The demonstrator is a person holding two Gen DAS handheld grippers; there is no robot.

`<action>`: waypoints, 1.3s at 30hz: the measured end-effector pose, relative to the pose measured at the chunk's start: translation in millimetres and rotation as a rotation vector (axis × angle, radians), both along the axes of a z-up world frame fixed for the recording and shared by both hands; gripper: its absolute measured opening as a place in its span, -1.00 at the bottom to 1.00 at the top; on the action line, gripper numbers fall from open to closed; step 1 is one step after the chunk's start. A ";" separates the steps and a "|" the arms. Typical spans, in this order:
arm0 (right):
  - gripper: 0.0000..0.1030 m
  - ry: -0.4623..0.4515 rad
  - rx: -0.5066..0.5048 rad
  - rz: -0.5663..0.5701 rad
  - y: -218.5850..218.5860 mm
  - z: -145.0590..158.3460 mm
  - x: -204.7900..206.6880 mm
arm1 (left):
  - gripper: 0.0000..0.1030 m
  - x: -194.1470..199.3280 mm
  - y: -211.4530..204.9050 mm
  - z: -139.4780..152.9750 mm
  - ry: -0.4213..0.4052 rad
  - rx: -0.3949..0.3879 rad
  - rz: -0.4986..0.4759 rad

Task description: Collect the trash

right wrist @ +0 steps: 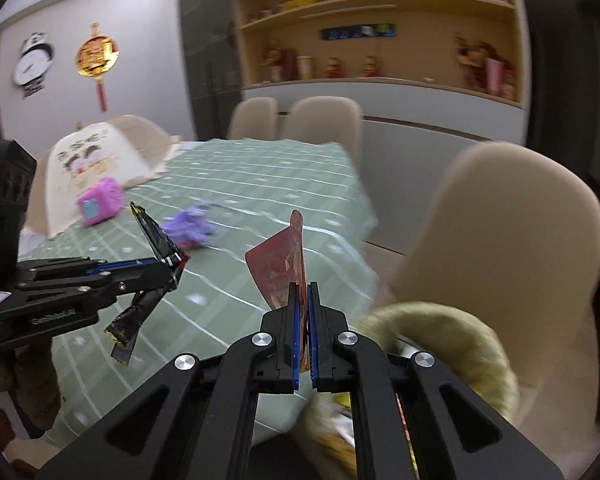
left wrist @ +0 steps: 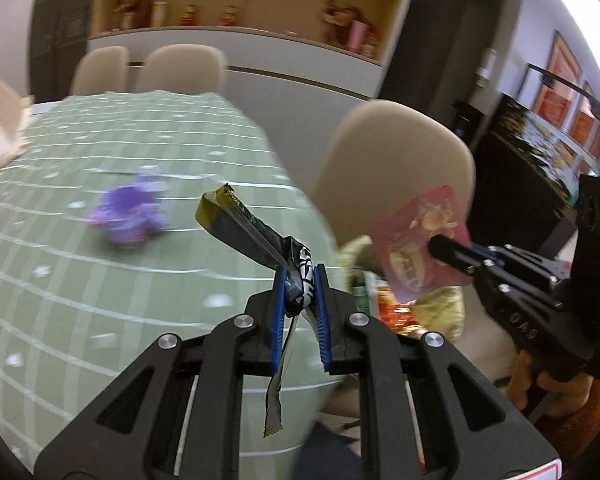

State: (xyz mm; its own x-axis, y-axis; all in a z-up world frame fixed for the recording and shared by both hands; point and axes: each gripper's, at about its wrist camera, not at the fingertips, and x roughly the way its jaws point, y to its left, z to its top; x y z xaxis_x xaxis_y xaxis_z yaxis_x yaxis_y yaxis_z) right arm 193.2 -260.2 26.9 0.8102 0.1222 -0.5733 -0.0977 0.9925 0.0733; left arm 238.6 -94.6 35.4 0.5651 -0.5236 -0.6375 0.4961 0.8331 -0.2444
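Left gripper [left wrist: 300, 286] clamps black wrapper [left wrist: 240, 226]; right gripper [right wrist: 304, 292] clamps pink packet [right wrist: 278, 268]; only right view shows food cover [right wrist: 100, 160].

Indoor light, moderate and even; in the left wrist view a blown-out white glare [left wrist: 580, 12] fills the upper right edge, with no hard shadows on the desk [left wrist: 100, 300]. Motion blur smears the background in both views: the purple toy [left wrist: 130, 216], the chair [left wrist: 396, 168] and the yellow basket [right wrist: 452, 328] are soft, while each claw [left wrist: 300, 280] [right wrist: 304, 292] in front of its own camera stays sharp. Strong fisheye bend curves the desk's grid lines and the shelf [right wrist: 380, 20], and dark vignette closes the corners.
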 end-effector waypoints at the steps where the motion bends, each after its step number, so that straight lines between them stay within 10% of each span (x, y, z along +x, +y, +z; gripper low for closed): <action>1: -0.88 0.000 -0.001 -0.022 -11.9 -2.8 -4.2 | -0.74 -0.3 -11.7 -2.4 0.007 -0.006 -0.020; 20: -0.88 0.094 0.114 -0.227 -157.2 -71.8 -15.2 | -0.71 35.7 -181.4 -76.9 0.172 -0.039 -0.227; 23: -0.88 0.101 0.130 -0.230 -162.4 -77.5 -13.2 | -0.31 41.9 -183.0 -83.1 0.186 -0.044 -0.204; 30: -0.88 0.130 0.137 -0.164 -134.4 -91.4 11.0 | -0.09 31.8 -149.9 -67.3 0.089 -0.020 -0.080; 36: -0.88 0.116 -0.063 -0.162 -92.7 -102.9 36.9 | 0.05 16.9 -107.1 -52.5 0.029 -0.010 0.039; 39: -0.88 0.192 0.032 -0.120 -89.8 -118.1 48.2 | 0.08 10.3 -85.1 -50.0 0.036 -0.014 0.059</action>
State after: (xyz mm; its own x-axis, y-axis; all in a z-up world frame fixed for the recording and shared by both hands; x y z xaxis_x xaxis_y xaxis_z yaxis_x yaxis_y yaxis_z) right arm 241.4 -350.0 -91.2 0.6963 0.0515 -0.7159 0.0401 0.9931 0.1104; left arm 248.9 -179.8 -14.6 0.5724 -0.4990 -0.6507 0.4370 0.8570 -0.2729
